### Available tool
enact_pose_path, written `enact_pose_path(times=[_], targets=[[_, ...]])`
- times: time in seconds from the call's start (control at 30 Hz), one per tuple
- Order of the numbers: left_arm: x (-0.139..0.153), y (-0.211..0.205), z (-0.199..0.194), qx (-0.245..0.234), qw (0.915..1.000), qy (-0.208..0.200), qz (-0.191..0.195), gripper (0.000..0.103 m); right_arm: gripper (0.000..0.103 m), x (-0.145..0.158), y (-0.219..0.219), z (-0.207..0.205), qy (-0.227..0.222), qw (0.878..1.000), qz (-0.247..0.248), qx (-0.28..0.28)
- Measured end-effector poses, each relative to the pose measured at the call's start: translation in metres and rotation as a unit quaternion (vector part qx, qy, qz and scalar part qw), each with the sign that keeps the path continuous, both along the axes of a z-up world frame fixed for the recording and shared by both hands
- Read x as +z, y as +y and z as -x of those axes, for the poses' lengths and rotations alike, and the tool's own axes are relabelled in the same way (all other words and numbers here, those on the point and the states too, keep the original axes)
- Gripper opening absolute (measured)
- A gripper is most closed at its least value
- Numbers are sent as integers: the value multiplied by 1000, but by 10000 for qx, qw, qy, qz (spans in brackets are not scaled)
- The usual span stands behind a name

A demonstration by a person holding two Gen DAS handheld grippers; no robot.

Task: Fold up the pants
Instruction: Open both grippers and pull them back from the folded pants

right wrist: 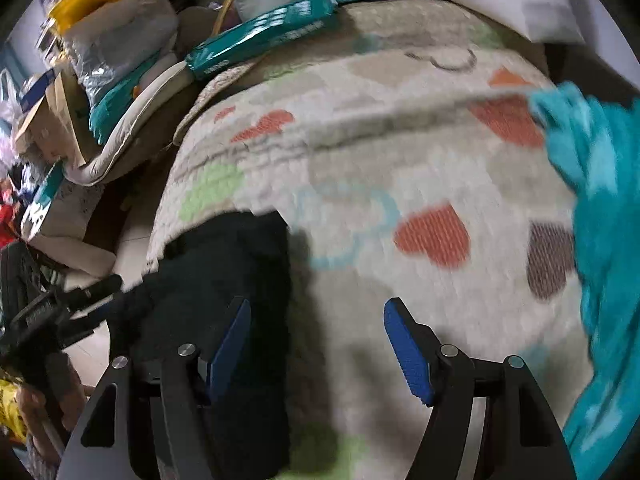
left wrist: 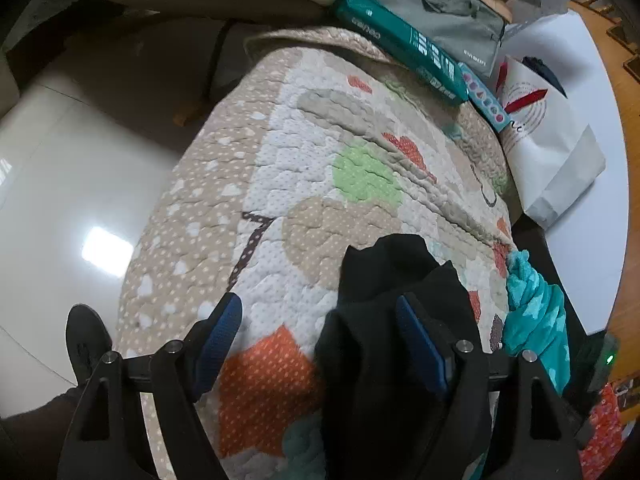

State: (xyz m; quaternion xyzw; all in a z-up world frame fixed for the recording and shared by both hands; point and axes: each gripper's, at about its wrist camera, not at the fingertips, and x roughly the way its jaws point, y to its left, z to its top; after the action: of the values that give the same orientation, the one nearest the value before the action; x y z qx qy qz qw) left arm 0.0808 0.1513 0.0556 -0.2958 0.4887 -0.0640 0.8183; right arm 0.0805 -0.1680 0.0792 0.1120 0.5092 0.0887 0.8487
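Here, pants: the black fabric pants [left wrist: 384, 320] lay bunched on the quilted patchwork bedcover with hearts and dots [left wrist: 280, 168], near its close edge.
Left gripper: the left gripper [left wrist: 320, 336] stood with its jaws spread wide; the pants rose between the blue pads toward the right-hand finger [left wrist: 420, 344], whose pad was half hidden by the cloth, while the left-hand finger hung over bare cover. No fabric was clamped.
Right gripper: the right gripper [right wrist: 318, 340] also gaped wide; the pants [right wrist: 224, 280] lay under and around its left-hand finger [right wrist: 232, 340], and the right-hand finger sat over bare cover. This view was blurred, so whether pad and cloth touched cannot be told.
Turquoise cloth: a fluffy turquoise fleece cloth [left wrist: 536, 312] lay heaped at the cover's right edge, just beside the pants in the left wrist view and well to the right [right wrist: 600, 216] in the other.
Far edge: a long teal carton with white print [left wrist: 404, 44] lay along the cover's far end, with a smaller pale-blue box showing coloured dots [left wrist: 484, 98] next to it and a grey-green fabric bag [left wrist: 448, 12] behind.
Side: a white paper bag with red ribbon print [left wrist: 552, 144] stood to the right of the cover.
Floor: glossy white floor tiles [left wrist: 60, 200] showed to the left, with a black shoe [left wrist: 86, 340] near the left gripper.
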Motion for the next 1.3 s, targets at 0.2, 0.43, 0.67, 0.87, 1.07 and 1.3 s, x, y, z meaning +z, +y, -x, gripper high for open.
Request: enact_pose_path(times=[0.2,0.43,0.67,0.87,1.07,1.3], targets=[[-5,-1,29,21,9997,-55,242,79,74,-24,-27,32,100,9986,-362,-363],[9,-16,76,138,9920,-403,-1188,79,74,-27,-27,55,-161,9974,-510,-486],[7,-45,124,43,9742,-424,-2217,79,75,-9,-6,96,-625,9970,-236,-397],[13,-77,159,-231,9650,-537,-2557,79,75,-2,4,120,-719,9963,-355,-294],[22,-107,174,-568,9506,-775,-2953,79,77,6,10,131,-913,9954,-269,-135],[23,-112,174,-598,9473,-756,-3054,79,78,8,4,133,-955,9945,-378,-198]])
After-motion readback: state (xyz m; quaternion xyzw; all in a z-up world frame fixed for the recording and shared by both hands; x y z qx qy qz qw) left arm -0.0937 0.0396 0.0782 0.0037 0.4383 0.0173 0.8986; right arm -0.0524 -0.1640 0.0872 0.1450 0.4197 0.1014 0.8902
